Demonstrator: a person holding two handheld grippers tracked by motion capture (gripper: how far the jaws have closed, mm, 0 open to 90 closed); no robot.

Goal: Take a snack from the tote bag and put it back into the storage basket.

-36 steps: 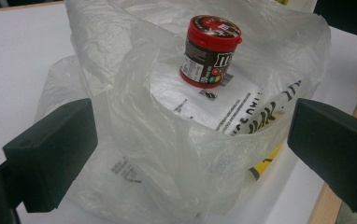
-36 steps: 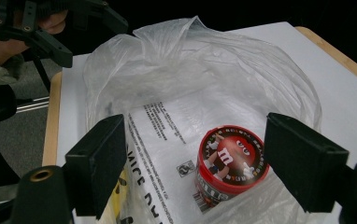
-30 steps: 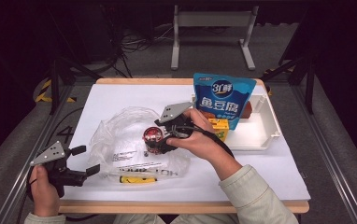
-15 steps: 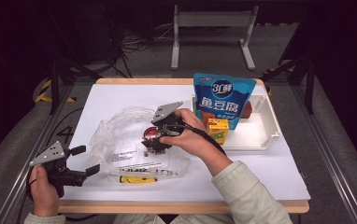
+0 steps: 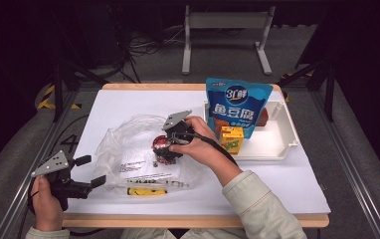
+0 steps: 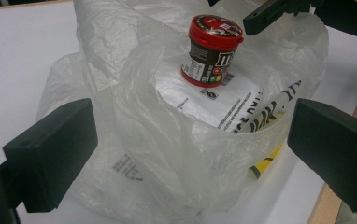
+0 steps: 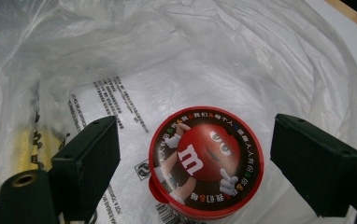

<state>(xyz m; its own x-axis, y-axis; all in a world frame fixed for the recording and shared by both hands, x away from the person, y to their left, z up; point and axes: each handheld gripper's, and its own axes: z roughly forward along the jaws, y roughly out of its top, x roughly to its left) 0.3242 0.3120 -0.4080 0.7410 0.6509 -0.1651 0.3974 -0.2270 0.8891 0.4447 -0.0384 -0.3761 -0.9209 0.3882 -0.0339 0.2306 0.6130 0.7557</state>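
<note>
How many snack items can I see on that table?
4: a red-lidded candy tub in the plastic bag, a blue pouch, a yellow box, something reddish in the white tray; others may hide.

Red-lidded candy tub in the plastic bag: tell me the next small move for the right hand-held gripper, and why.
Probably lift the right hand-held gripper straight up out of the plastic bag. Its jaws have just been opening and now stand clear on both sides of the candy tub, which stands upright on the bag's floor, so the tub looks released. The left hand-held gripper waits open beside the bag.
</note>
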